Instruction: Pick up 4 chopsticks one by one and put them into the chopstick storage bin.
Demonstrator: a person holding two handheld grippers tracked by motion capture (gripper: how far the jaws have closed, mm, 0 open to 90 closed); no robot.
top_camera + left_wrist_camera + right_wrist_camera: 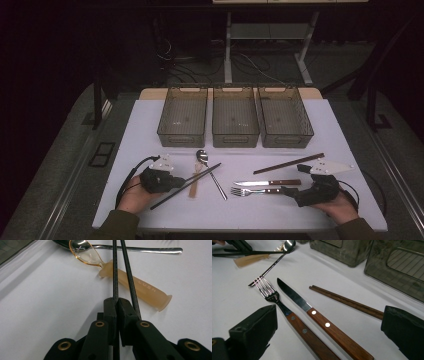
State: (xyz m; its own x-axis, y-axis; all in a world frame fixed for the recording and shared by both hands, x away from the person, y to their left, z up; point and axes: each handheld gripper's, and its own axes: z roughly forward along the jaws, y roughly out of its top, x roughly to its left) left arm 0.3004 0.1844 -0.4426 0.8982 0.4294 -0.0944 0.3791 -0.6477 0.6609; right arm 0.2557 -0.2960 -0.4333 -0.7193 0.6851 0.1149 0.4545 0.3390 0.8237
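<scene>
1. Tabletop [150, 120]: white surface, cutlery laid out on the near half, three bins along the far edge.
2. Left hand-held gripper [181, 181]: held low at the near left, jaws drawn together and clamped on one black chopstick [115, 272]. In the left gripper view that stick runs straight up from between the pads; the second black chopstick [130, 282] lies outside the grip, passing over the right-hand jaw and crossing close to the first.
3. Both black chopsticks lie across an amber plastic spoon [135, 287], its thick handle pointing toward the gripper and its clear bowl at the far end.
4. Metal spoon [210, 172]: just right of the amber one, bowl toward the bins, handle slanting toward the near edge. In the left gripper view its handle passes behind the chopsticks.
5. Left bin [183, 117], middle bin [235, 117], right bin [285, 117]: translucent grey, side by side, touching or nearly so.
6. Fork [268, 293] and knife [297, 300]: parallel, near centre right, wooden handles pointing at the right hand-held gripper.
7. Brown chopsticks [288, 163]: a pair lying together, slanted, between the knife and the right bin.
8. Right hand-held gripper [286, 191]: at the near right, jaws wide apart, nothing gripped; the fork and knife handles run between them.
</scene>
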